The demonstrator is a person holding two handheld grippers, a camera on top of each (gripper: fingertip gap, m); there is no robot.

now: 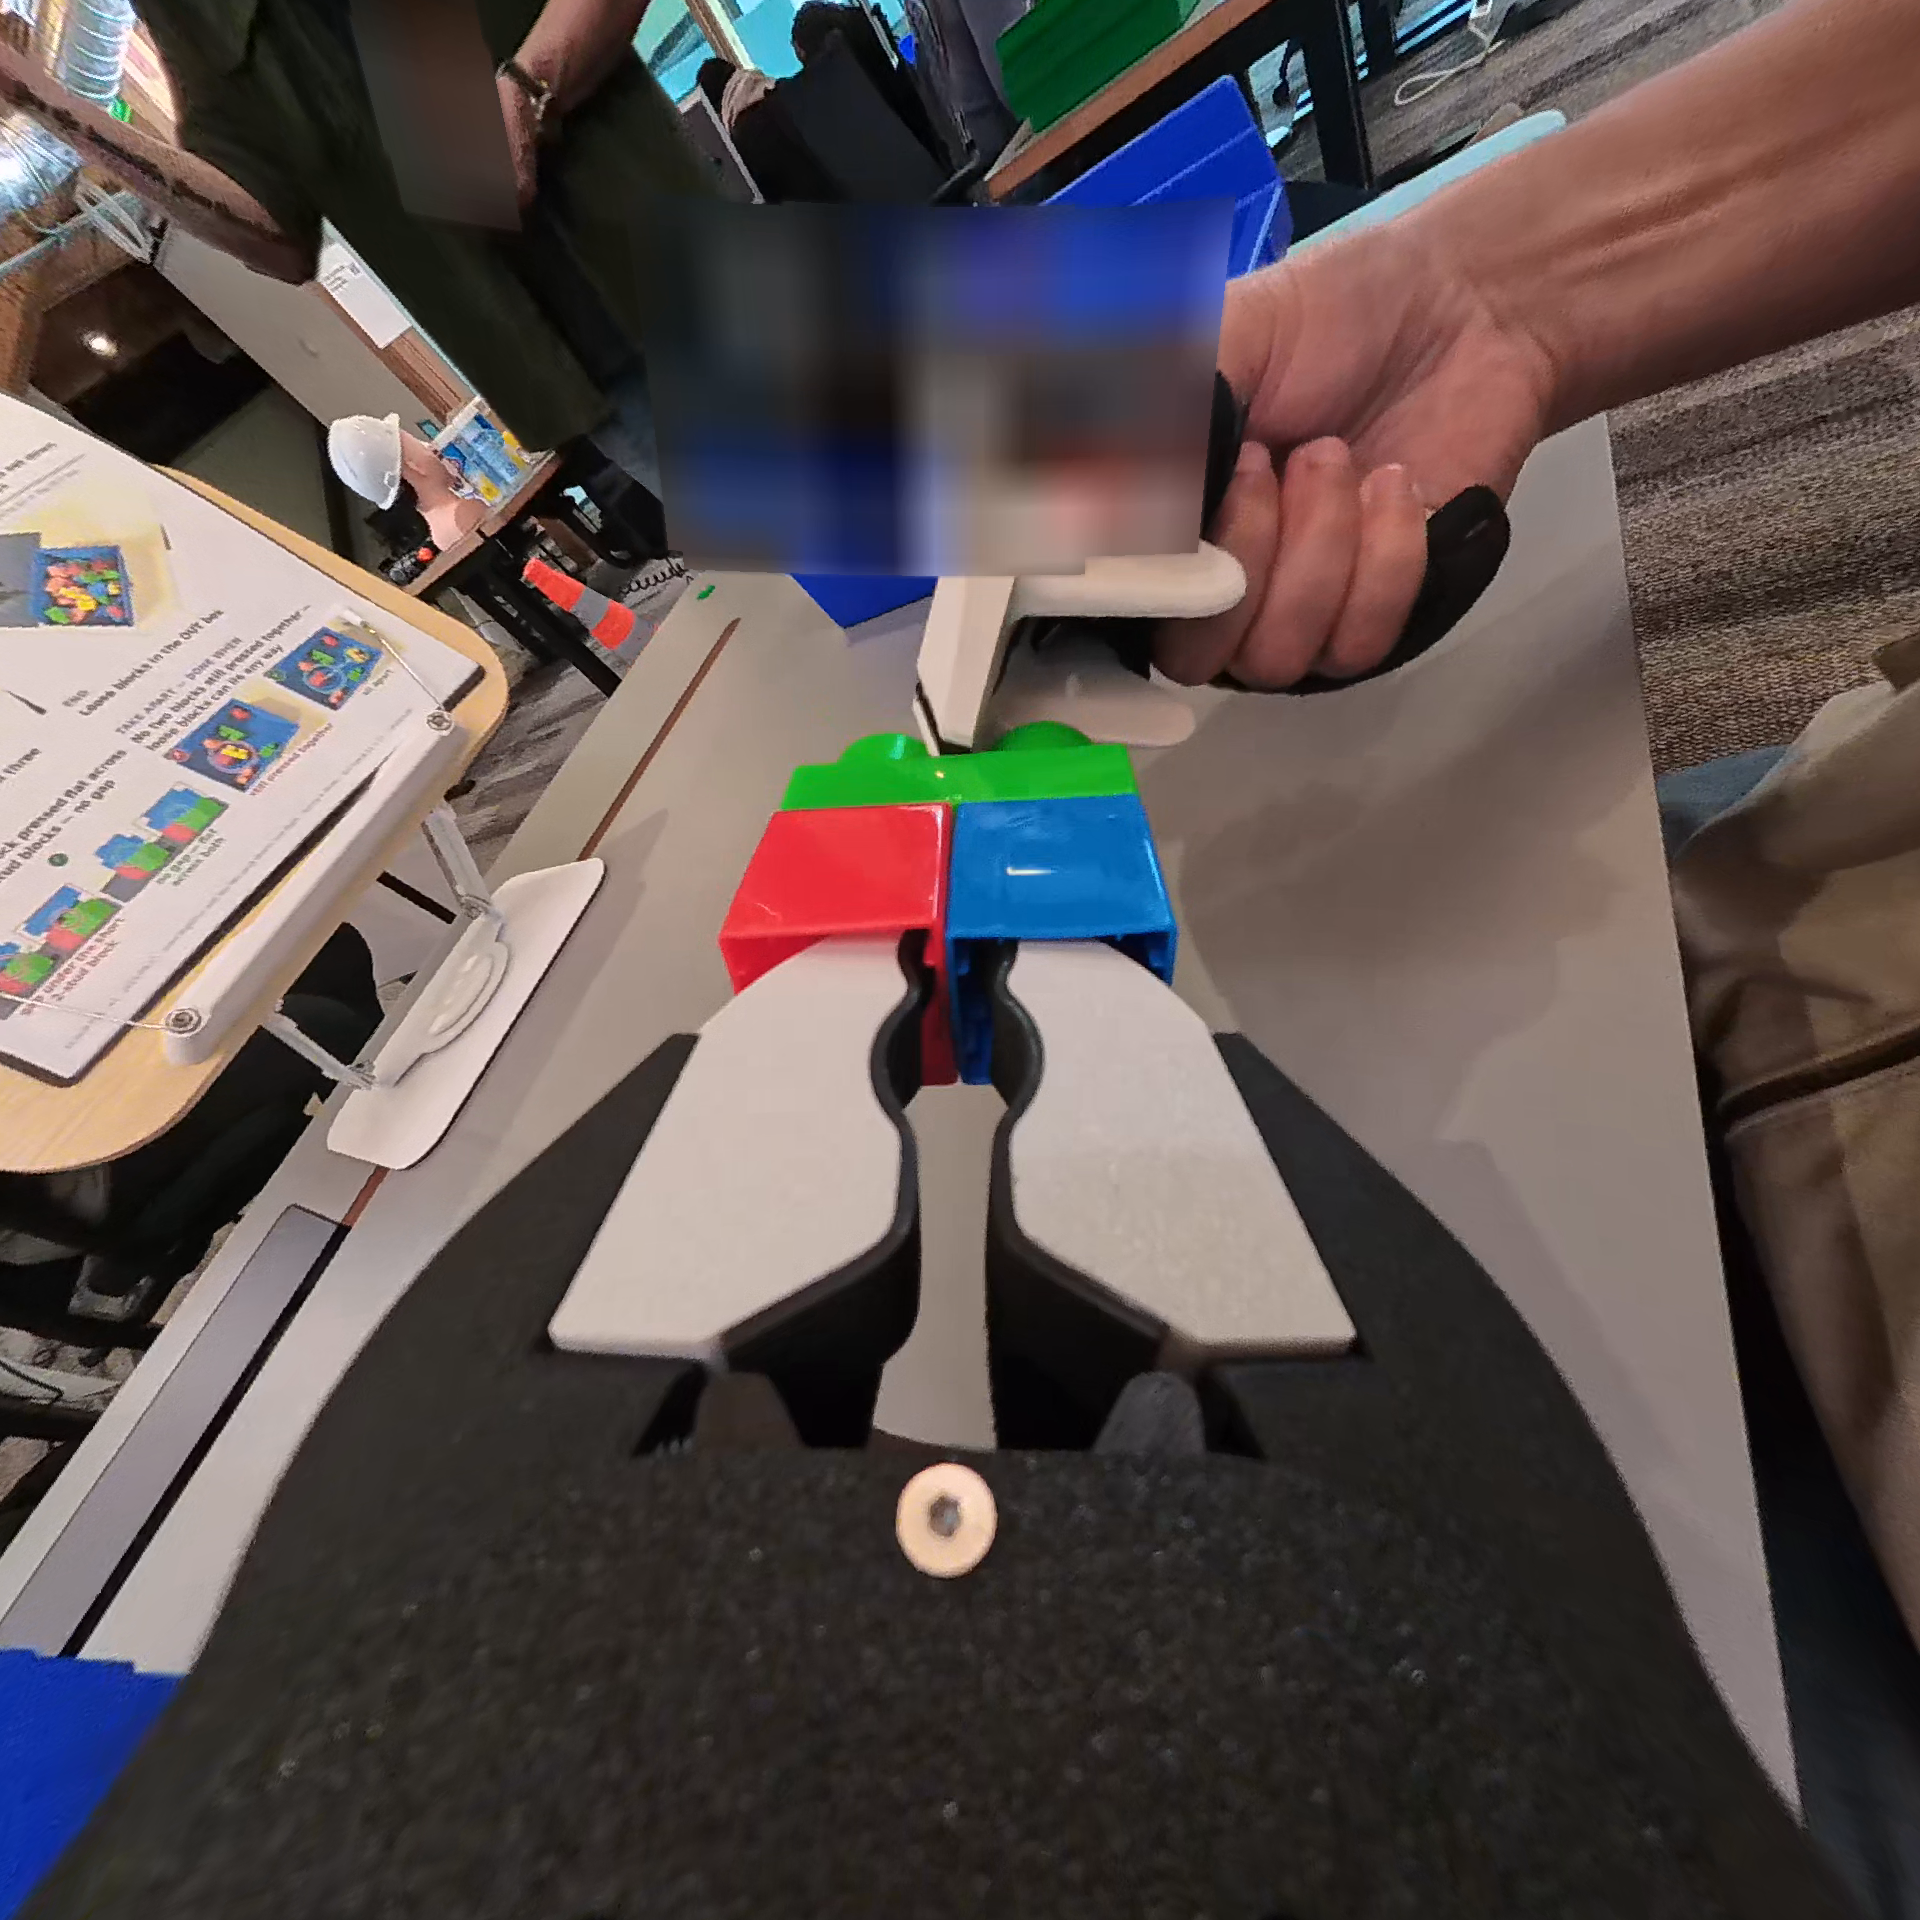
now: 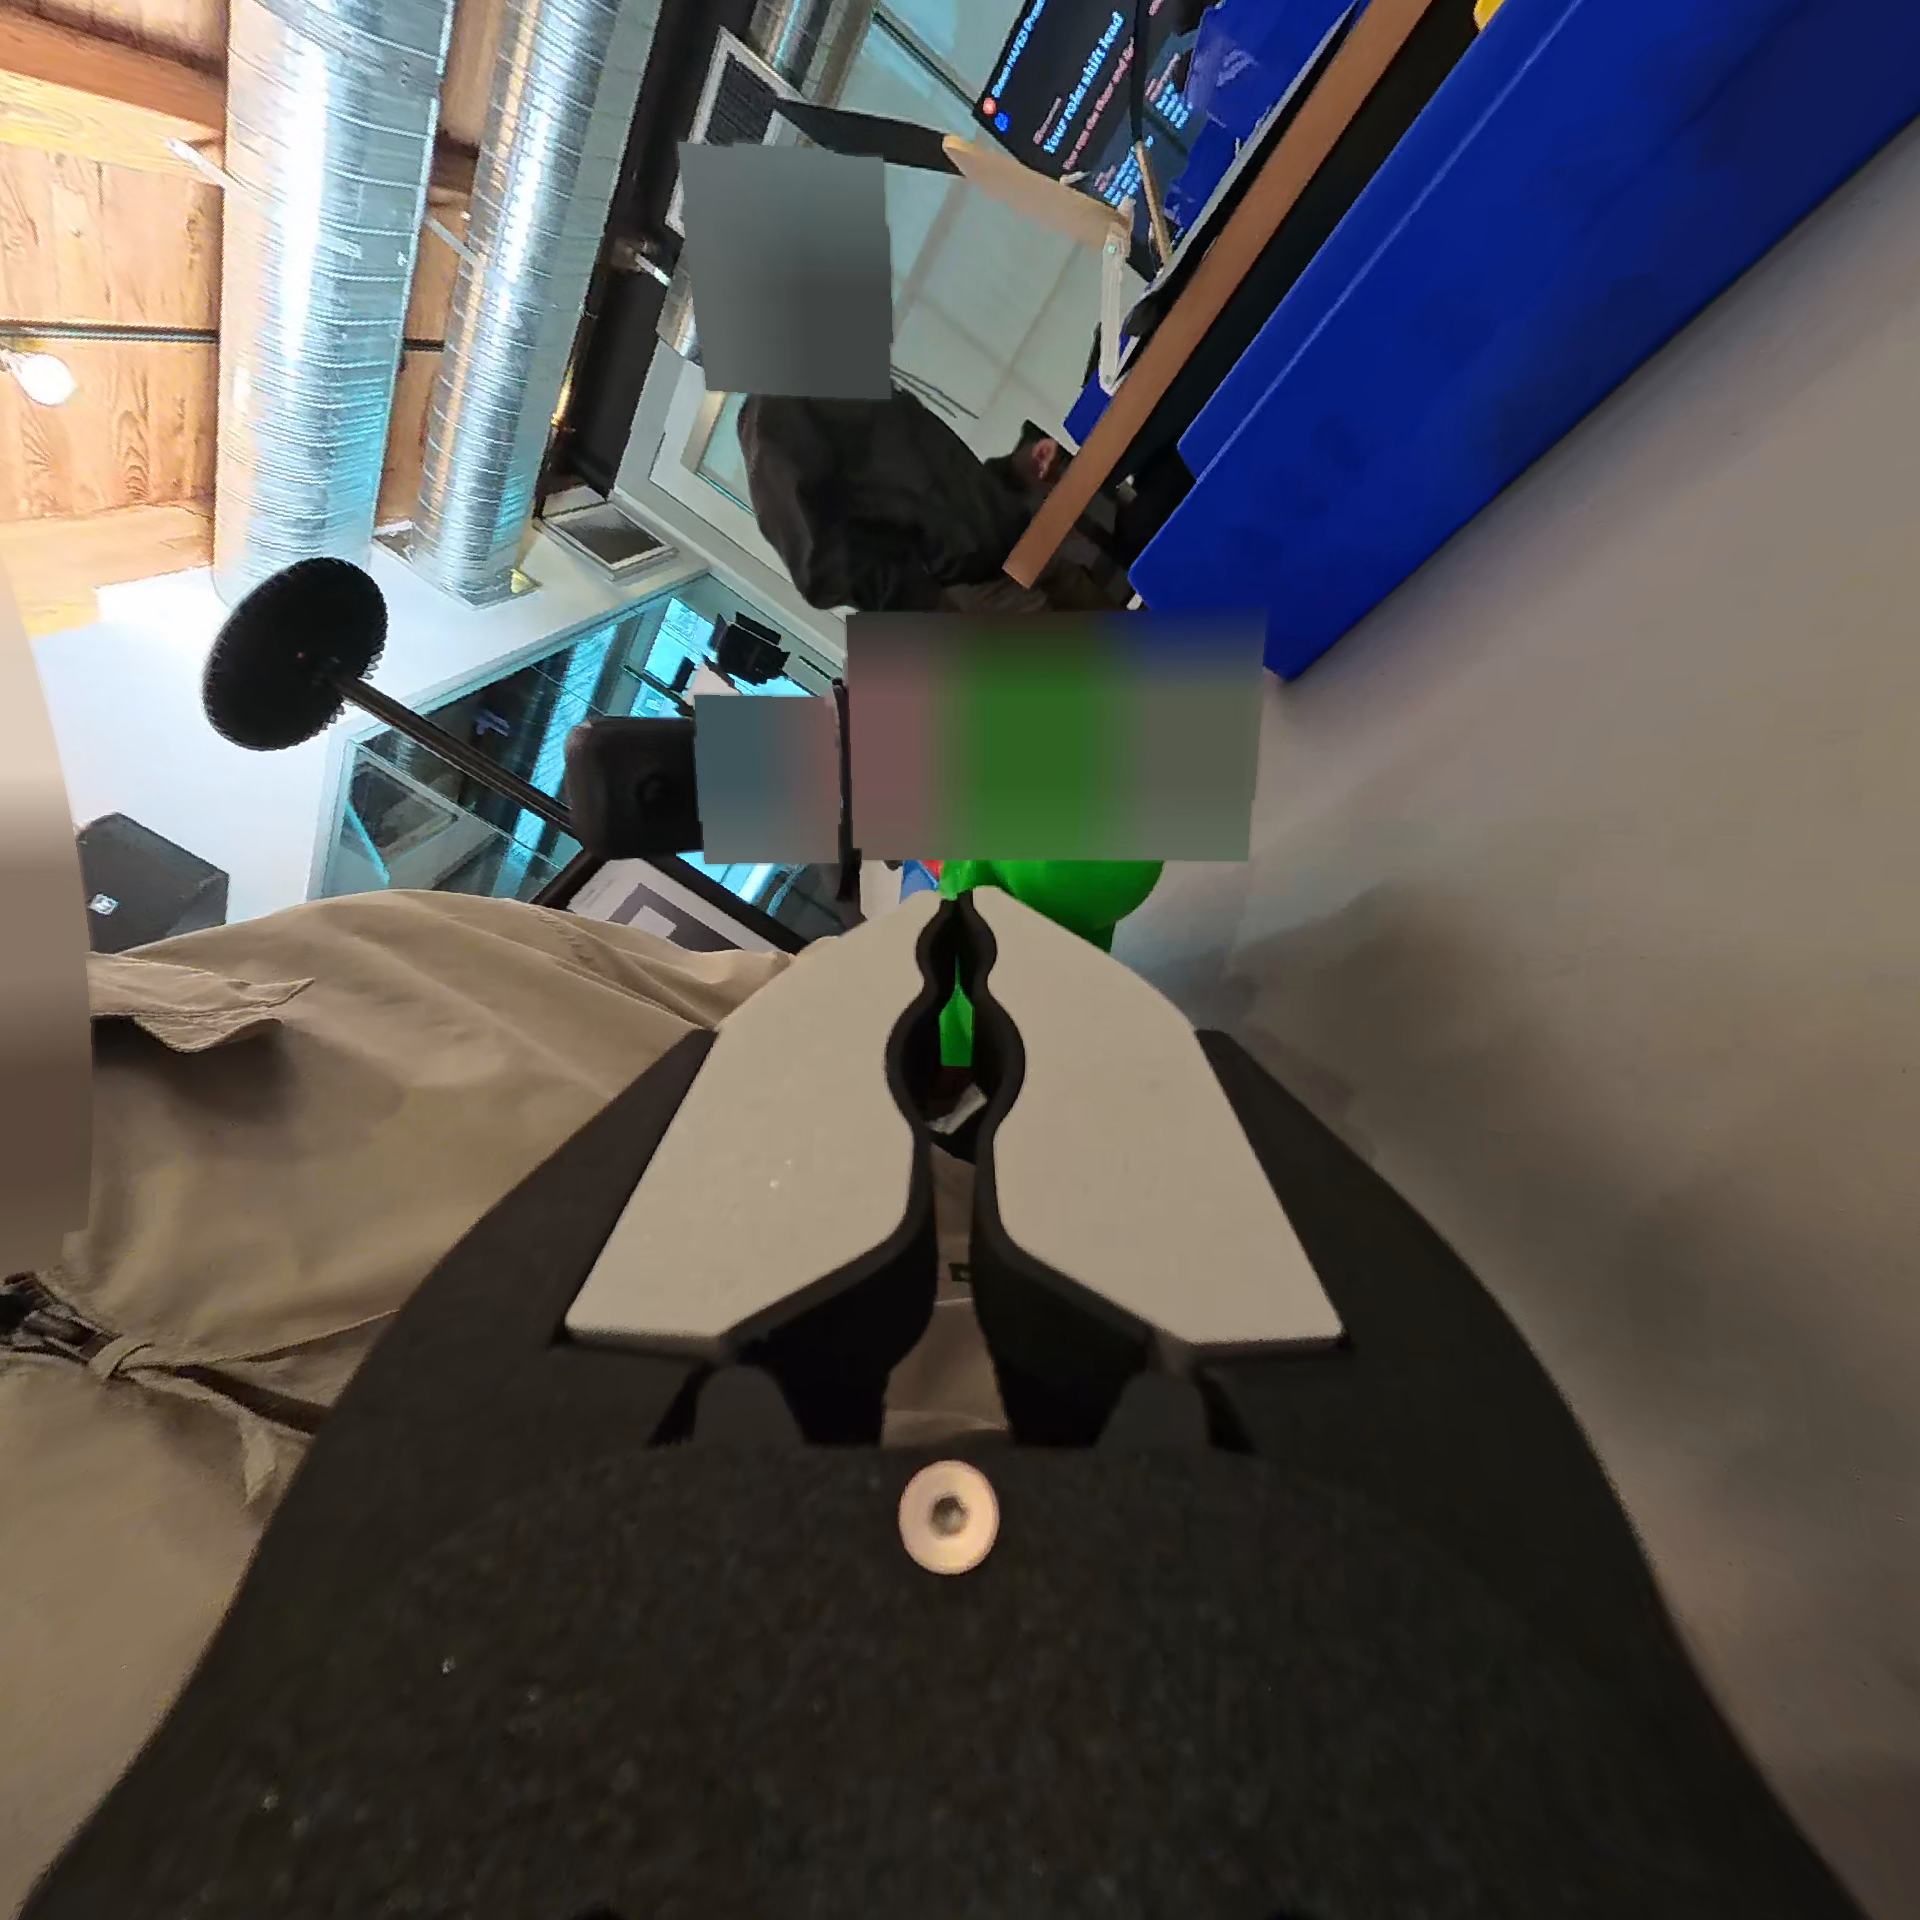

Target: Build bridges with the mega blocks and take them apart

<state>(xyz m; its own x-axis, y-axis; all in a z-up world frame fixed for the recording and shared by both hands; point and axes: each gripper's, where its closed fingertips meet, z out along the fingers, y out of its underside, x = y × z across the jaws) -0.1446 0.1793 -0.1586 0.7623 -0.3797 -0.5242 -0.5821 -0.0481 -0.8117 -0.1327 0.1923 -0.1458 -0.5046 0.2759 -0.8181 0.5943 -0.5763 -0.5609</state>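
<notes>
- Left wrist view: left gripper (image 1: 951,977) is clamping the adjoining walls of the red block (image 1: 842,883) and blue block (image 1: 1055,878), fingers reaching into their hollow undersides. Green block (image 1: 961,774) is capping both at 12 o'clock, all lying on the grey table (image 1: 1403,935).
- Right gripper (image 1: 940,727), at 12 o'clock, is coming in between the green block's studs; a hand (image 1: 1351,499) is holding its handle.
- Right wrist view: right gripper (image 2: 956,914) is nearly closed, pinching the green block (image 2: 1049,894) at 12 o'clock; blue bin (image 2: 1507,343) at 1 o'clock.
- Blocks look light, rigid, glossy, likely slippery; grip walls or studs.
</notes>
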